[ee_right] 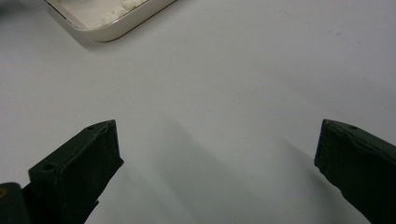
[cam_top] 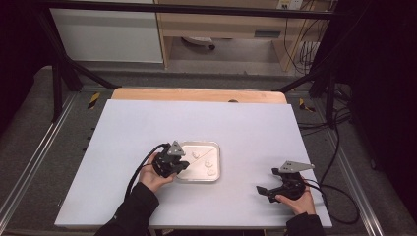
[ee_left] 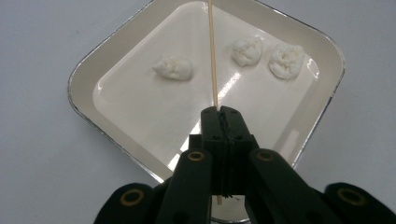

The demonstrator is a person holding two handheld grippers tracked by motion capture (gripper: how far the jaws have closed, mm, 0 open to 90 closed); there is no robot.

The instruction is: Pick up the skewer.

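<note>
The left gripper (ee_left: 219, 111) hangs over the near edge of the tray (ee_left: 81, 74), its jaws pressed together on a thin wooden skewer (ee_left: 212, 56). The skewer runs forward across the tray floor, its far end cut off at the top of the left gripper view, so whether it has a point I cannot tell. Judged by its look it is light, stiff along its length, and liable to snap or pivot if pushed sideways; the present hold near one end leaves a long free reach. A short stub shows below the jaws.

Three white lumps (ee_left: 173, 68) lie in the tray, one alone, two side by side. They appear soft and sticky, likely to tear rather than lift cleanly. What they are made of is unclear.

On the table (cam_top: 255, 123), well apart from the tray, the right gripper (ee_right: 217, 149) rests low with jaws wide apart and nothing between them.
</note>
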